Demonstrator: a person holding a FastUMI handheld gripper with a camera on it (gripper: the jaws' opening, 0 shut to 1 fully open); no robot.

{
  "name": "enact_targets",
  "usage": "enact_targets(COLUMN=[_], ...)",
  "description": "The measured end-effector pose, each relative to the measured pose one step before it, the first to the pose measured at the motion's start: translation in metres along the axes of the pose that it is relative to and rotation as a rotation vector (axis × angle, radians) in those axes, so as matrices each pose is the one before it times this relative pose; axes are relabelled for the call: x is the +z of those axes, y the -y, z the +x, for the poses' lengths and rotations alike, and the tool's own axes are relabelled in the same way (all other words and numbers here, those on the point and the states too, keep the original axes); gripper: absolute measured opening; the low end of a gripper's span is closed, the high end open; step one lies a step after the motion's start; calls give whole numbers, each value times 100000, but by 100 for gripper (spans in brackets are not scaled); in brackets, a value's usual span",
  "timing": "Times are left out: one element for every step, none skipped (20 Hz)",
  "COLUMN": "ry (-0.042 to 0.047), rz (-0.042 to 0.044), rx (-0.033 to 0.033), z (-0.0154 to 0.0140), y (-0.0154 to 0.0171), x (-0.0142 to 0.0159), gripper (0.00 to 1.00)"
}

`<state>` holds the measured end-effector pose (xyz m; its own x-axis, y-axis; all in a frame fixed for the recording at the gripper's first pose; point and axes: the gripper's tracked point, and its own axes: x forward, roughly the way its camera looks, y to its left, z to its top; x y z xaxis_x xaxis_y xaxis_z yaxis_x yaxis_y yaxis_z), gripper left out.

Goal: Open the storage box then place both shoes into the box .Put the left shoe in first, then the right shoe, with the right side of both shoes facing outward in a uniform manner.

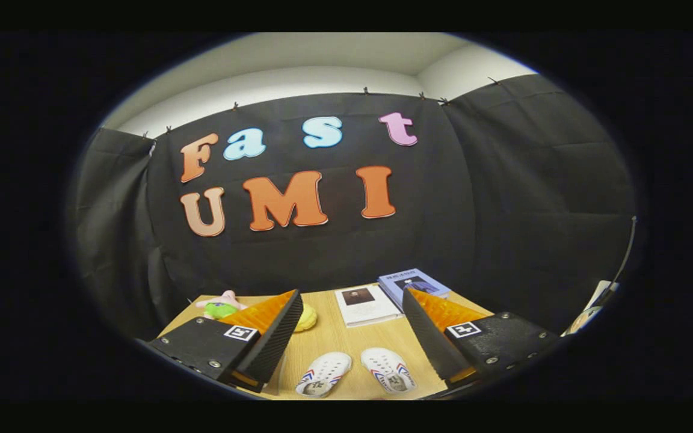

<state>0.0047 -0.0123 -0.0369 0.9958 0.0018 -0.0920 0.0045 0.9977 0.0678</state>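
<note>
Two small white shoes with red and blue stripes lie side by side on the wooden table [346,343], toes pointing away from me. The left one [324,374] and the right one [388,370] both sit in the gap between my fingers, low down and near me. My gripper [351,307] hovers above the table, open wide, with nothing between its fingers. A bit of a clear plastic edge [278,376] shows beside the left finger; I cannot tell whether it is the storage box.
A white book [366,305] and a blue book [412,282] lie at the back of the table. A pink and green plush toy [221,307] and a yellow object [306,317] sit at the back left. Black cloth walls close the booth behind and on both sides.
</note>
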Motion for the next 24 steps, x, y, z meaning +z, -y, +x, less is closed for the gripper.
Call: enact_targets(ry=[-1569,-1778,-1456,-1275,-1634,-1776,-1954,-2444,-3255,-3338,-3038,-3355,-3766,-4111,-4731,-4998,-4166,-3000,-3779,-4240,-3995,-2774,-2031,-1973], rz=[1349,1864,1977,2000,1894,1911,2135,2490,3025,3192,3653,4527,5280,5693,5003,3558,2056,385,978,2379,3364,3461,3226,3177], rx=[1234,2083,2390,1730,1465,1963,2489,3553,3693,4155,4132,3890,4139,3444,2759,1435,172,396,1446,2205,2227,2238,2392,2150], z=[172,253,253,363,363,386,386,540,422,513,551,606,700,757,611,719,675,792,509,370,573,614,594,567], y=[-214,-350,-434,-234,-17,-305,-363,-651,-725,-641,-598,-471,-483,-320,73,334,522,606,216,-6,-21,106,138,111], x=[-599,-611,-557,-533,-786,-746,-929,-1044,-1206,-1165,-1121,-1090,-1281,-1216,-1229,-1335,-1174,-835,-1160,-1338,-998,-631,-400,-312], gripper=[98,99,98,98,98,98,98,98,99,98,98,98,98,98,98,98,98,98,98,98,98,98,98,98])
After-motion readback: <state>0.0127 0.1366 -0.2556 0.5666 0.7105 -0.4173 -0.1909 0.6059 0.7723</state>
